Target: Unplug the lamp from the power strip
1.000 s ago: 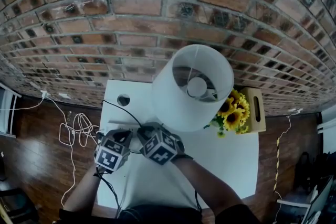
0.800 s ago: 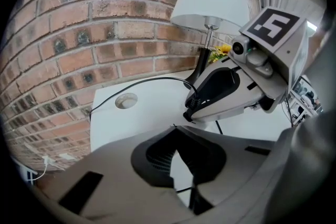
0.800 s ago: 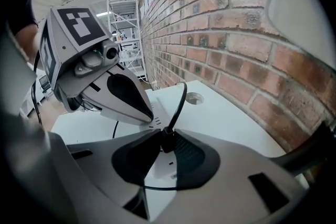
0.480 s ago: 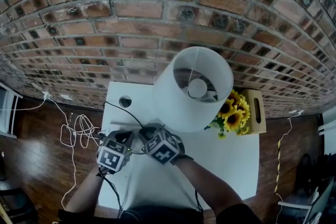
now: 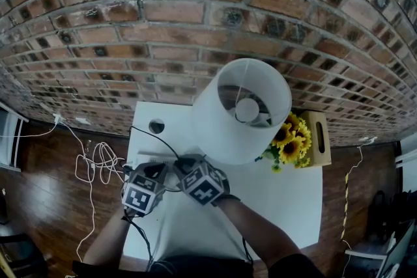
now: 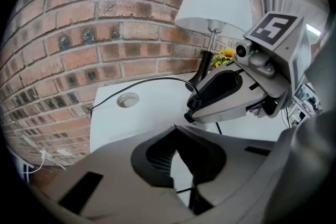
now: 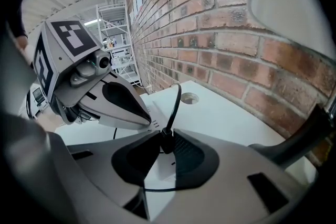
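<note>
A white-shaded lamp (image 5: pixel 241 107) stands on the white table (image 5: pixel 273 198), and its black cord (image 7: pixel 175 105) runs down to a black plug (image 7: pixel 166 142). My right gripper (image 7: pixel 165 139) is shut on that plug, just above the white power strip (image 5: pixel 151 157) at the table's left. My left gripper (image 6: pixel 177 131) sits right beside it over the strip, its tip down by the strip. Its jaws stand close together with only white showing in the narrow gap. Whether they pinch anything is hidden. In the head view the marker cubes cover both sets of fingertips.
Sunflowers (image 5: pixel 290 140) and a wooden box (image 5: pixel 317 137) stand right of the lamp. A round cable hole (image 5: pixel 156 125) is in the table's back left corner. A brick wall (image 5: pixel 163 29) runs behind the table. Loose white cables (image 5: pixel 94 163) lie on the floor at the left.
</note>
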The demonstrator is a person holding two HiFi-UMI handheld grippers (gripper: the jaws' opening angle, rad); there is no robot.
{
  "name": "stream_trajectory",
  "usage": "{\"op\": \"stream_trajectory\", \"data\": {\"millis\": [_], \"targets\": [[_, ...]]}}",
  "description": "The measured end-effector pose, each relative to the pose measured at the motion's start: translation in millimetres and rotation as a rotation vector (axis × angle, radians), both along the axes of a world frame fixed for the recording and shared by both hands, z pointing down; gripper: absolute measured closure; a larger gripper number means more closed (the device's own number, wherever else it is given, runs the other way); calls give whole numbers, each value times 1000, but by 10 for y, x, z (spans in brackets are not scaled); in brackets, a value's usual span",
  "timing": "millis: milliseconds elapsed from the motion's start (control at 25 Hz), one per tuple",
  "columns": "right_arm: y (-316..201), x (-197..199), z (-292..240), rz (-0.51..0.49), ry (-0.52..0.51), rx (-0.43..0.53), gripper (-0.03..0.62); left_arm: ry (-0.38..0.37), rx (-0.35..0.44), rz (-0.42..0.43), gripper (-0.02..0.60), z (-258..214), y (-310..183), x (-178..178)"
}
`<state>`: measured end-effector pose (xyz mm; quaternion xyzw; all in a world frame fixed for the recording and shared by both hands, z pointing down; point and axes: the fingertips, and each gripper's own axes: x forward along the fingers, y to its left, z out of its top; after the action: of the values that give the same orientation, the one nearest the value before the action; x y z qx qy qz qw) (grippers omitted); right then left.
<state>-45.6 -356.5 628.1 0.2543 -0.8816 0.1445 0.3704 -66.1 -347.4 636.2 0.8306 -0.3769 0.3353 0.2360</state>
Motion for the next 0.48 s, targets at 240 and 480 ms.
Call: {"op": "stream_trajectory", "data": {"millis": [240,480], "targets": [[3,2,8,3,16,-1,525,13,-12,-2,574,4,1,3],[9,3,1,19,-8,-27,525,15,-15,-3,574,3,2,6]]}}
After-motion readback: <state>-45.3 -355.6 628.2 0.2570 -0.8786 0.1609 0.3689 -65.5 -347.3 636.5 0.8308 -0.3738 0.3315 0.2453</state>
